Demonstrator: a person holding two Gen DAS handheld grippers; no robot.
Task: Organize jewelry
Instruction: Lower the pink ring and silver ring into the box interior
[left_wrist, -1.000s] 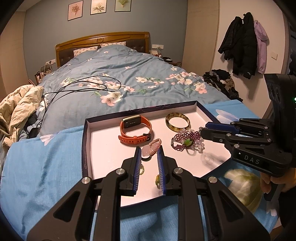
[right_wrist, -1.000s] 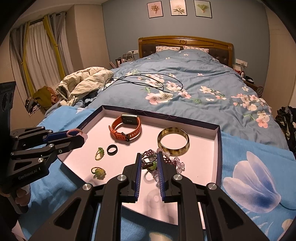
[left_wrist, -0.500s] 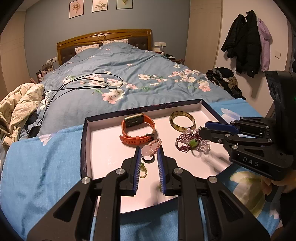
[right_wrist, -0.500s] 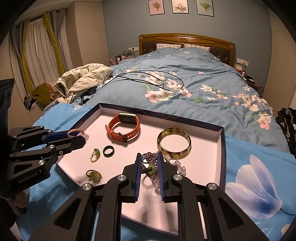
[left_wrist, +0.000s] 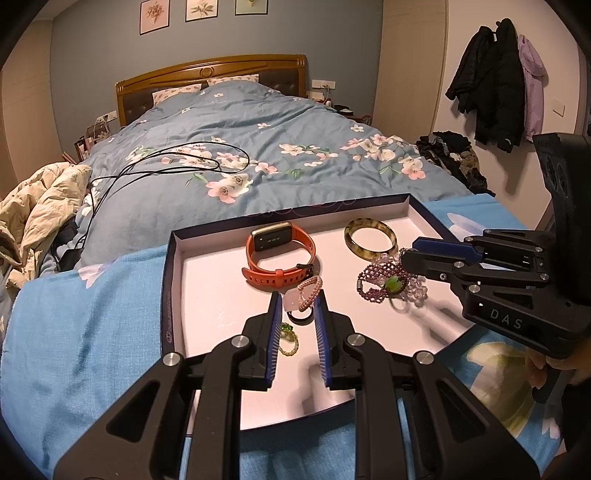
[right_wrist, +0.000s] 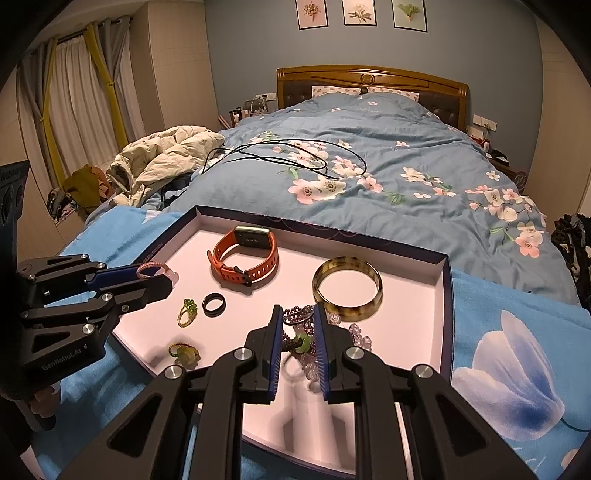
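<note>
2 grippers hover over your shallow navy-rimmed tray (right_wrist: 445, 280): your left gripper (left_wrist: 298, 306) clenches a pink beaded ring (left_wrist: 309, 291); your right gripper (right_wrist: 298, 325) grasps a purple beaded bracelet (right_wrist: 295, 317).

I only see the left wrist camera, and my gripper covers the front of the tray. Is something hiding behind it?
Observer: Yes, a second green ring lies near the tray's near edge.
Operator: What's over on the far left of the room?
Observer: Pale curtains with yellow strips hang there.
Operator: Is the black ring whole?
Observer: Yes. The black ring is a plain full band, lying flat beside the gold ring with green stones.
</note>
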